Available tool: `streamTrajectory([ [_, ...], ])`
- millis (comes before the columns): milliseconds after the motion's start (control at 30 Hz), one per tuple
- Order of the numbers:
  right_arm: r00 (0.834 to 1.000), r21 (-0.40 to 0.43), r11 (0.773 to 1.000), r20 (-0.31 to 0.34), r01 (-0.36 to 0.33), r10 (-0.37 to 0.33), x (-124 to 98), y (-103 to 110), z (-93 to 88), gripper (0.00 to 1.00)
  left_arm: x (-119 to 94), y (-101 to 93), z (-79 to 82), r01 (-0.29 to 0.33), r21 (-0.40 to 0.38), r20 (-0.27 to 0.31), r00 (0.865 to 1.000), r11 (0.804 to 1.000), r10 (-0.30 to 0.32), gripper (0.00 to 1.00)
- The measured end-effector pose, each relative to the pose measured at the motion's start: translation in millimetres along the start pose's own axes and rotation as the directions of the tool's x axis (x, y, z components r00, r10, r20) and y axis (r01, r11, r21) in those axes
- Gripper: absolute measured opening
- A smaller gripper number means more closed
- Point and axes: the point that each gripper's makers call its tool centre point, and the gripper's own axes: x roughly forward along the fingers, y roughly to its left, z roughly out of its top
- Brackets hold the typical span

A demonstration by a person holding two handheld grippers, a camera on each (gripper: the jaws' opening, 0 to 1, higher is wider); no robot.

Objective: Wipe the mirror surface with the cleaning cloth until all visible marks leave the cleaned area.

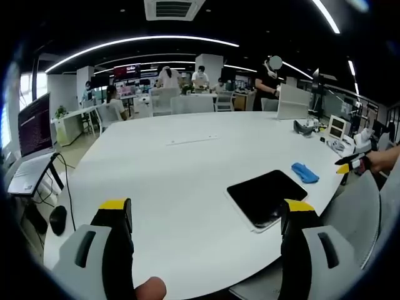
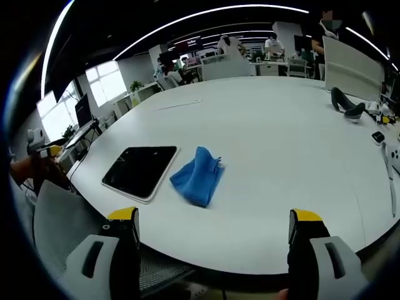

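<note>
Hovering wide apart and holding nothing, the jaws of the right gripper point(image 2: 212, 234) rise from the near edge of the desk point(image 2: 281, 137), yellow tips spread well clear of each other. Just ahead of them, and a touch to the left in the right gripper view, sits the cleaning cloth point(image 2: 198, 175), a crumpled blue heap on the white top. Beside it lies the mirror point(image 2: 141, 170), a dark, flat, rounded panel close to the desk's edge; the cloth's corner comes right up to it, though I cannot tell whether the two touch. That spread looks like readiness for a pick-up: the cloth is the nearest thing to this gripper and lies squarely in its reach.

Over to the left gripper point(image 1: 206, 219), and its jaws are just as far apart, bare between the tips. From this side the mirror point(image 1: 267, 196) lies ahead and to the right, with the cloth point(image 1: 305, 172) beyond it, well away from these jaws. Near that far edge the right gripper point(image 1: 354, 164) comes into the left gripper view from the right. A chair back point(image 2: 65, 225) stands beneath the desk's rim by the mirror.

My read: wiping has not started, since the cloth rests unheld. Any marks on the glass are too small to make out. Farther off, a dark stand point(image 2: 347, 104) and small devices sit at the far edge, with people working at desks behind.
</note>
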Motion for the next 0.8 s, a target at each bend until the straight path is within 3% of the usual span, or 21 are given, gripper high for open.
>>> streamTrajectory([
  [467, 1.000, -0.023, 1.000, 0.000, 0.005, -0.005, 1, 7, 9.3, 0.97, -2, -0.1, -1.2, -0.001, -0.007, 0.004, 1.000, 1.000, 0.001, 0.98],
  [700, 0.999, -0.004, 1.000, 0.037, -0.030, 0.030, 9, 23, 45.7, 0.88, -1, -8.7, -4.6, 0.015, -0.008, 0.004, 1.000, 1.000, -0.014, 0.98],
  [800, 0.999, -0.037, 0.999, 0.040, -0.029, 0.031, 21, 33, 59.5, 0.84, 1, -11.0, -7.8, 0.020, -0.013, 0.001, 1.000, 1.000, -0.020, 0.98],
])
